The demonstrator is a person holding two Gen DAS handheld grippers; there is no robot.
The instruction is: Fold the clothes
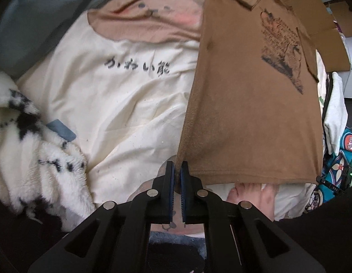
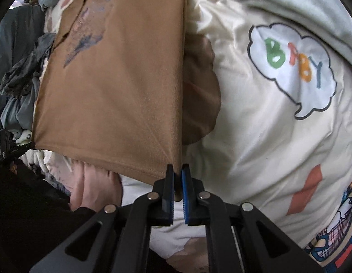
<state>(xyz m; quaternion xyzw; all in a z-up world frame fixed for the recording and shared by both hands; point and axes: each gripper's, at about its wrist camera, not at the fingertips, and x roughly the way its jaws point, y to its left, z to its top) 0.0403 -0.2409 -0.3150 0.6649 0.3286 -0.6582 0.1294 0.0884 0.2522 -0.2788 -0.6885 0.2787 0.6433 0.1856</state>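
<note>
The left claw (image 1: 177, 173) was clamped tight on one bottom corner of a brown T-shirt (image 1: 248, 104), and the right claw (image 2: 177, 175) was pinched shut on the other bottom corner (image 2: 173, 159) of the same hem. Both claws pointed steeply down, so the shirt hung away from each of them, its long axis running from the hem at the fingertips down to the collar end farthest from the cameras. The hem stretched level between the two claws, neither hand nearer than the other, and any fold would likely turn on keeping that edge taut while the lower end was laid on the bed.

Below lay a cream duvet cover (image 1: 121, 104) printed with a bear's face and a line of Japanese characters (too smeared to read with confidence). In the right wrist view a white cloud-shaped bubble (image 2: 292, 68) on it read "BABY" in green, orange and blue letters. The shirt's dark chest print (image 1: 282, 52) held lines of small text, illegible. A fluffy black-and-white blanket (image 1: 32, 159) lay to one side, and a bare foot (image 1: 255, 198) showed beneath the hem.
</note>
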